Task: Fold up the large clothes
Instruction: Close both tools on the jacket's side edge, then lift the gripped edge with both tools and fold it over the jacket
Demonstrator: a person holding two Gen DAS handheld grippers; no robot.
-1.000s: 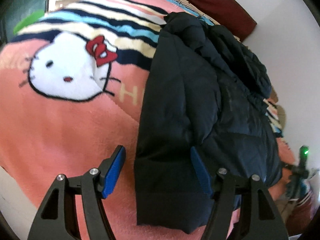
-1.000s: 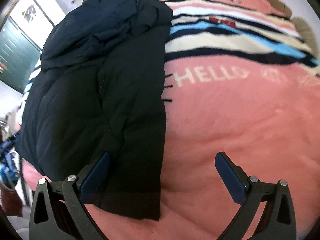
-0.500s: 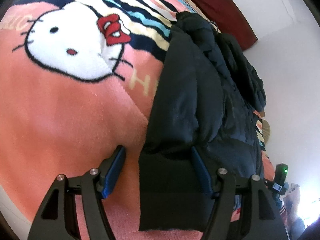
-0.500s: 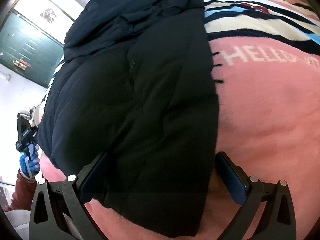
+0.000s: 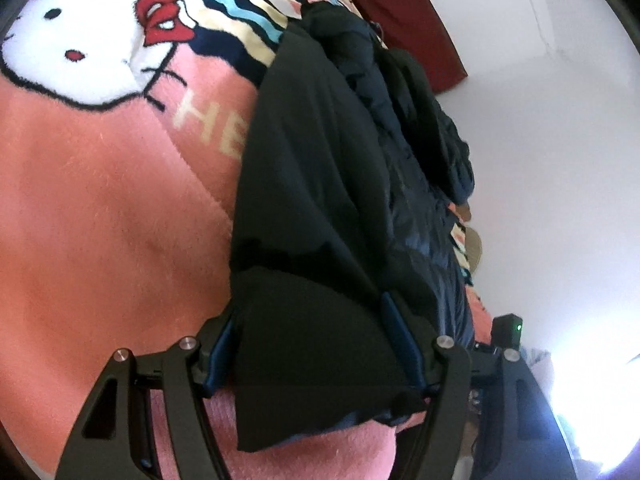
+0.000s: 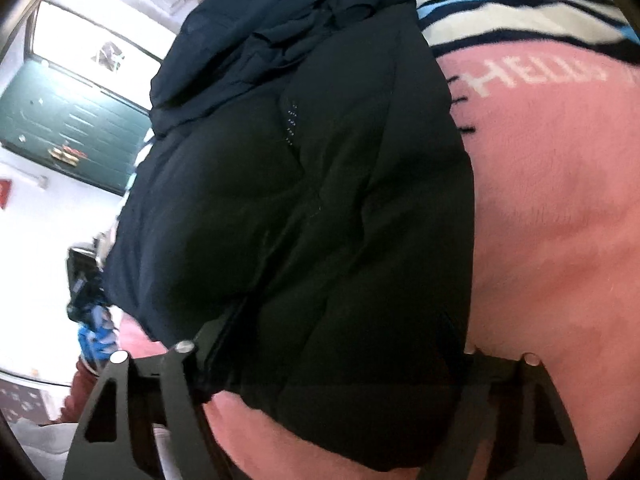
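Note:
A dark puffy jacket lies lengthwise on a pink cartoon-cat blanket, its hood end far from me. My left gripper stands open, its blue pads astride the jacket's near hem, and the cloth fills the gap. In the right wrist view the jacket bulges over my right gripper. Those jaws are closing on the near edge. The fabric hides their pads and creases by the left finger.
The pink blanket spreads wide beside the jacket. A dark red headboard and a white wall bound the bed's far side. The other gripper's body with a green light shows at the jacket's edge. A green door stands behind.
Both grippers have tipped down and closed in on the jacket's near hem, which now fills both gaps. The right jaws have narrowed onto the fabric, while the left jaws keep their width.

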